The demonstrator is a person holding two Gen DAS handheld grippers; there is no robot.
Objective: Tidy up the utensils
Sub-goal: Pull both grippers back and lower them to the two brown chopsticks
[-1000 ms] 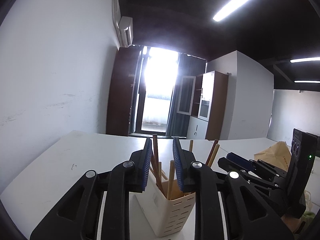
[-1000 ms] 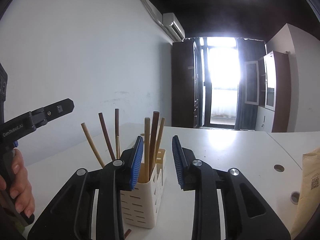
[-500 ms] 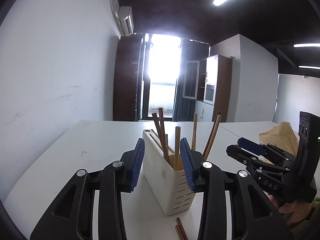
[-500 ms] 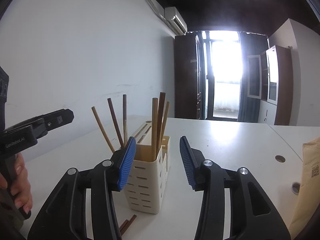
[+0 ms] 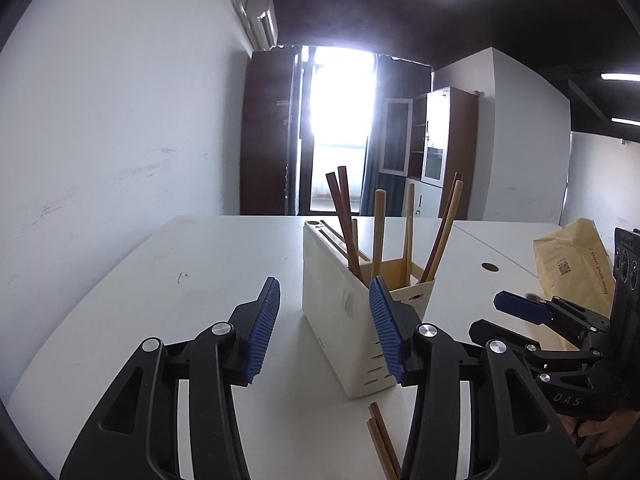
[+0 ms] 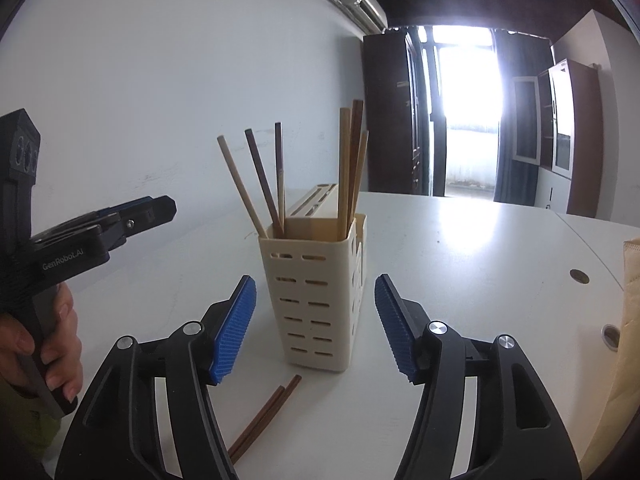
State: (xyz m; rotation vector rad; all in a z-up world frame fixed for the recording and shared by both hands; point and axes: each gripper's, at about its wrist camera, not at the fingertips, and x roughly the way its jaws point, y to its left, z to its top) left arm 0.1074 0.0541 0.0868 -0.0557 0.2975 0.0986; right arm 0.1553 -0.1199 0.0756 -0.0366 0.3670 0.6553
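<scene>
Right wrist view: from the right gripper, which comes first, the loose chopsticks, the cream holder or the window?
From the right gripper:
1. Loose chopsticks, flat on the table, lower left.
2. Cream holder, standing just beyond them.
3. Window, far across the room.

A white wall (image 5: 120,120) is seen to the left, with an air conditioner (image 5: 262,20) mounted high; ahead, a bright window (image 5: 342,120) is flanked by wooden cabinets (image 5: 448,152).

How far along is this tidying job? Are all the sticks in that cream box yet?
Mostly done: several chopsticks already stand in the cream holder. Nothing is in hand; the left gripper and right gripper are both open and empty. Left to do: a dark pair of chopsticks lies on the table beside the holder.
</scene>
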